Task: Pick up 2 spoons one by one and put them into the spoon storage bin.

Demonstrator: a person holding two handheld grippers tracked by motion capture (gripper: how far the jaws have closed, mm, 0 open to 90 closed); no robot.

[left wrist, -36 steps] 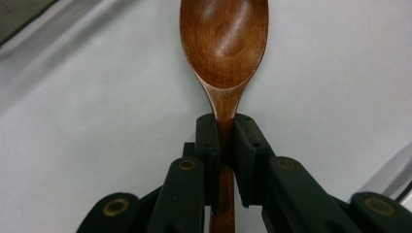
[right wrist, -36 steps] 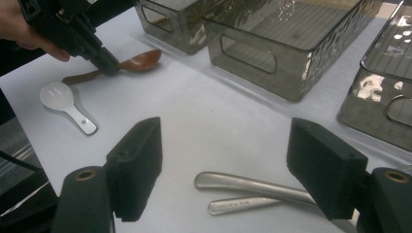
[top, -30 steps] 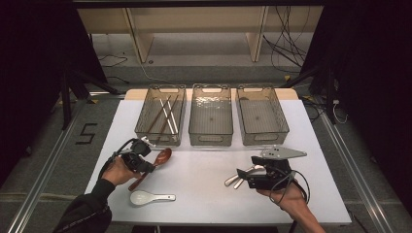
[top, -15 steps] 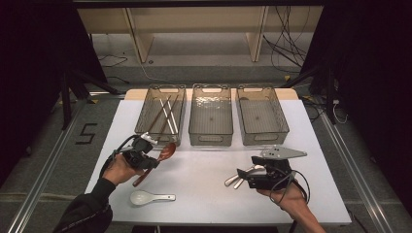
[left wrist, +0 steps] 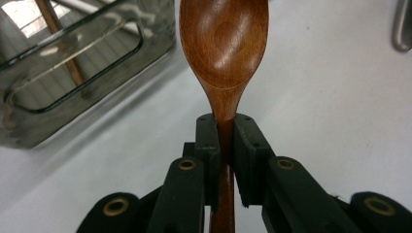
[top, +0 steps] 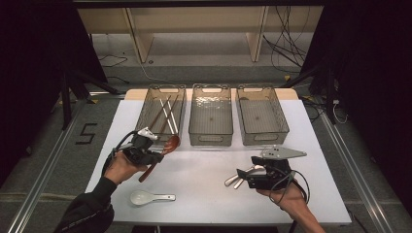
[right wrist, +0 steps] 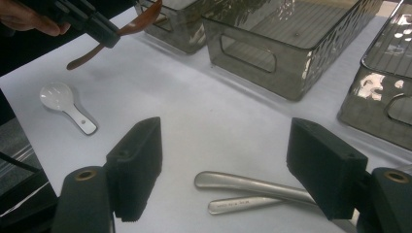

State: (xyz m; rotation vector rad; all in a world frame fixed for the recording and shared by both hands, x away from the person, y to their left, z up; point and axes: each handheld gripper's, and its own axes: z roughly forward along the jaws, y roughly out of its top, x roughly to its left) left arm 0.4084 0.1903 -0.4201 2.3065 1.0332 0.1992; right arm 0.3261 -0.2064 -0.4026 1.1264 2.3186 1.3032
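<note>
Left hand-held gripper [top: 154, 151] clamped and raised, right hand-held gripper [right wrist: 224, 170] wide apart, low.

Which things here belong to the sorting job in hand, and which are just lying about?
In the job:
left gripper, wooden spoon, left bin, chopsticks, right gripper, metal handles

Lying about:
white ceramic spoon, middle bin, right bin

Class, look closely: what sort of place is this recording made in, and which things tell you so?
Probably a lab or recording studio, not a kitchen: a white table ringed by dark curtains, loose cables on the floor, and a taped number beside it.
</note>
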